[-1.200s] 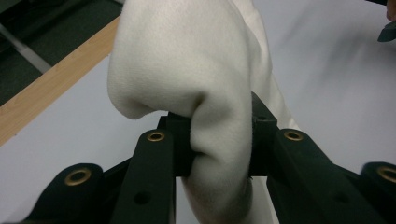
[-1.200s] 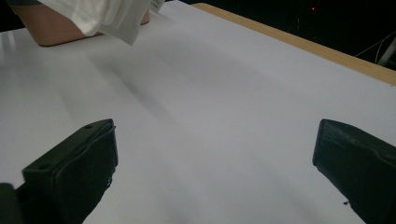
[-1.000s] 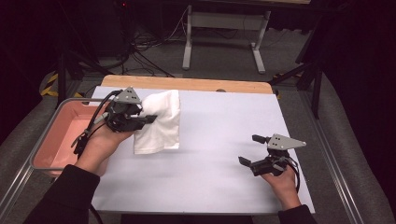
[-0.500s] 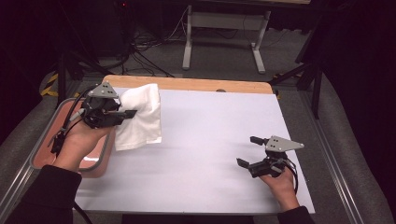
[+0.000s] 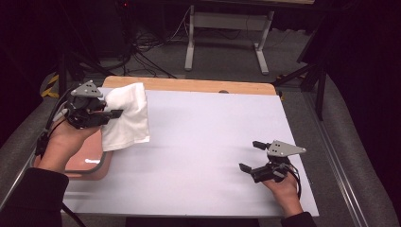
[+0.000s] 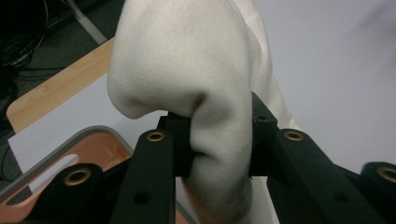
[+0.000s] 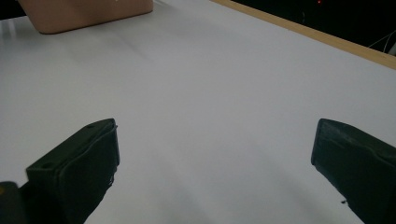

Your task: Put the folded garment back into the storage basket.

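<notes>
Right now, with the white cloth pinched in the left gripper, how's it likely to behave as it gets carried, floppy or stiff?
Probably floppy: the white cloth bulges over the left gripper and drapes below it. It looks light, since one pinch holds it up. The fuzzy surface should grip rather than slip, though the hanging end may drag over the pink tray.

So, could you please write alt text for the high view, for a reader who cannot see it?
The left gripper holds a white cloth lifted over the left edge of a white table, above a pink tray. The right gripper rests open on the table at the right, with nothing between its jaws.
</notes>
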